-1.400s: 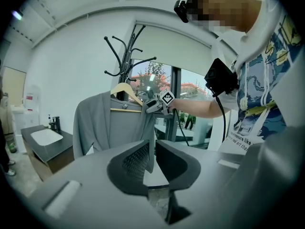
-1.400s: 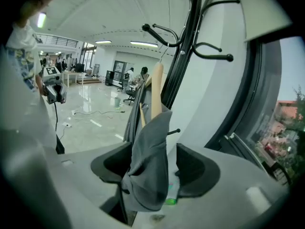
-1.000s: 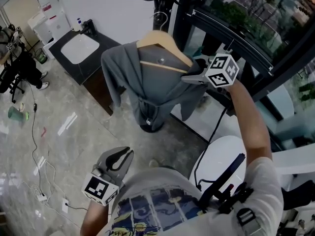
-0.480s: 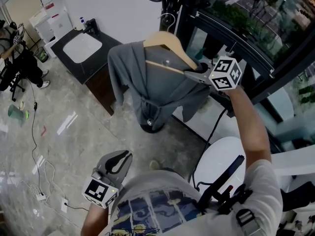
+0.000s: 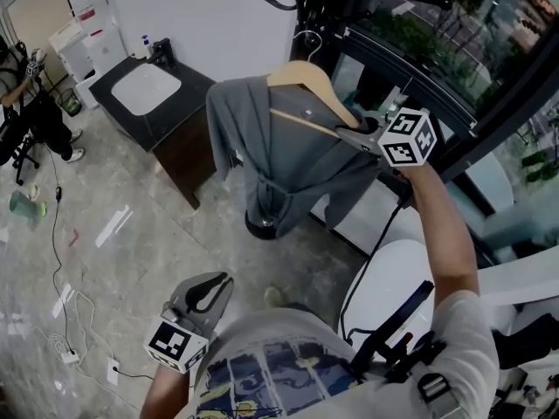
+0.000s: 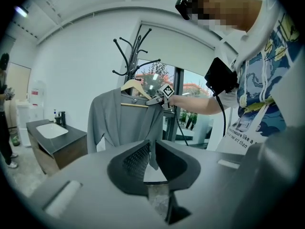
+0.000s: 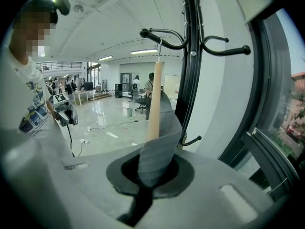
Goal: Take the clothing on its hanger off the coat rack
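Hanging from a peg of the coat rack [image 5: 307, 3], the grey clothing [image 5: 288, 164] drapes its wooden hanger [image 5: 313, 78]. The right gripper [image 5: 348, 133] has just clamped shut on the cloth-covered hanger shoulder. The left gripper [image 5: 212, 285] waits low, jaws apart and empty. Grip made, lift-off remains.

The garment [image 5: 288, 160] is soft grey cloth, matt all over. Its hanger [image 5: 321, 87] is pale, smooth wood. The coat rack [image 7: 190, 80] is black metal with a slight sheen. The floor [image 5: 105, 260] is polished stone, glossy enough to throw reflections. The left gripper [image 6: 150, 144] has a matt grey plastic body and black, finely ribbed pads [image 6: 134, 159].
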Motion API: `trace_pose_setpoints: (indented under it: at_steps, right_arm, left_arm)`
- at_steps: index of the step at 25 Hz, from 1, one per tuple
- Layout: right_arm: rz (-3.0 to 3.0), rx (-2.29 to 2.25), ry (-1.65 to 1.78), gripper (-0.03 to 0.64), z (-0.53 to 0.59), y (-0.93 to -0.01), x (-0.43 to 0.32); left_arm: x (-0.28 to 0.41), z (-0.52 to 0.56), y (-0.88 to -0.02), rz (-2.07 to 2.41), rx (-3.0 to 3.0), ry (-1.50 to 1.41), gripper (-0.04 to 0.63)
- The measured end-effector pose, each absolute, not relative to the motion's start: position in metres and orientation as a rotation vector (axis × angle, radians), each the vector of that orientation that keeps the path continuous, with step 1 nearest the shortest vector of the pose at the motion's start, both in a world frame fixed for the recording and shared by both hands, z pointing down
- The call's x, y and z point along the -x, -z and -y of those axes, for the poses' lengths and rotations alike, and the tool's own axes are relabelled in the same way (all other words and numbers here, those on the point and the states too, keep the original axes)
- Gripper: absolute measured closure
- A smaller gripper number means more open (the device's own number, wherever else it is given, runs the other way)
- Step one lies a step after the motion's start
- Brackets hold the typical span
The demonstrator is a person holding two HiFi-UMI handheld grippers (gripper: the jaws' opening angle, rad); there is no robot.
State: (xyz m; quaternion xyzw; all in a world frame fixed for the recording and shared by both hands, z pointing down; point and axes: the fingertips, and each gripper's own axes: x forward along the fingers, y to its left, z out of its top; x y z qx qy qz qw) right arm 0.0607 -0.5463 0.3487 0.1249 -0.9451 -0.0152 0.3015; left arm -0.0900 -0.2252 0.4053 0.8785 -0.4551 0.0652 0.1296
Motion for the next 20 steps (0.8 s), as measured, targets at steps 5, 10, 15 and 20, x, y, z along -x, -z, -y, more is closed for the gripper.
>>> trace_pose_setpoints:
  at_steps: [5, 10, 15, 20]
  right_arm:
    - [2.503, -0.379, 0.045, 0.617, 0.528, -0.331, -0.068]
    - [2.502, -0.41, 0.076, 0.617, 0.501, -0.304, -0.075]
    - [2.491, -0.437, 0.121, 0.615, 0.464, -0.291, -0.078]
    - [2.488, -0.439, 0.144, 0.615, 0.417, -0.288, -0.072]
  left_arm:
    - [0.098, 0.205, -0.408, 1.305, -2.565, -0.173, 0.552]
    - [0.106, 0.182, -0.406, 1.295, -2.573, -0.16, 0.552]
    - [0.113, 0.159, -0.404, 1.293, -2.596, -0.147, 0.552]
    - [0.125, 0.13, -0.407, 1.287, -2.604, -0.146, 0.552]
